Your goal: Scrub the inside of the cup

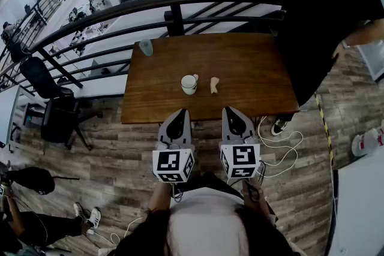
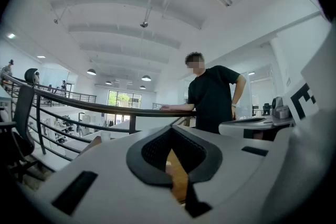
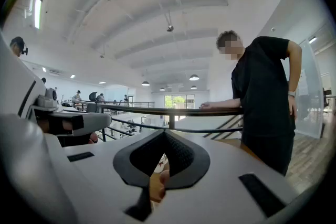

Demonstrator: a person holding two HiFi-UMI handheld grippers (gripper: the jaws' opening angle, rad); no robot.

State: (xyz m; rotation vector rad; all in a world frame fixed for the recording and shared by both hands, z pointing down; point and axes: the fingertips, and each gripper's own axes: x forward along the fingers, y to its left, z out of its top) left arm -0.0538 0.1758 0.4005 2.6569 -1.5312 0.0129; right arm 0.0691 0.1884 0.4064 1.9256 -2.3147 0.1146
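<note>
The wooden table [image 1: 252, 63] is standing against a black railing [image 1: 174, 3]. A person in black [image 1: 324, 9] is crowding its far right corner, one hand on the rail. The left gripper [image 1: 180, 114] and right gripper [image 1: 231, 111] are hovering at the near edge, jaws together and empty. The white cup [image 1: 189, 84] is sitting mid-table, with a beige scrubber [image 1: 214, 85] just beside it.

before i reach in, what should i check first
1. White cup upright on the table: ok.
2. Beige item lying right of the cup, apart from it: ok.
3. Left gripper open for a grasp: not ok, jaws together, empty.
4. Right gripper open: not ok, also shut and empty.
5. Cup's inside dirty: cannot tell.
6. Bystander clear of the cup: ok, at the table's right side.
</note>
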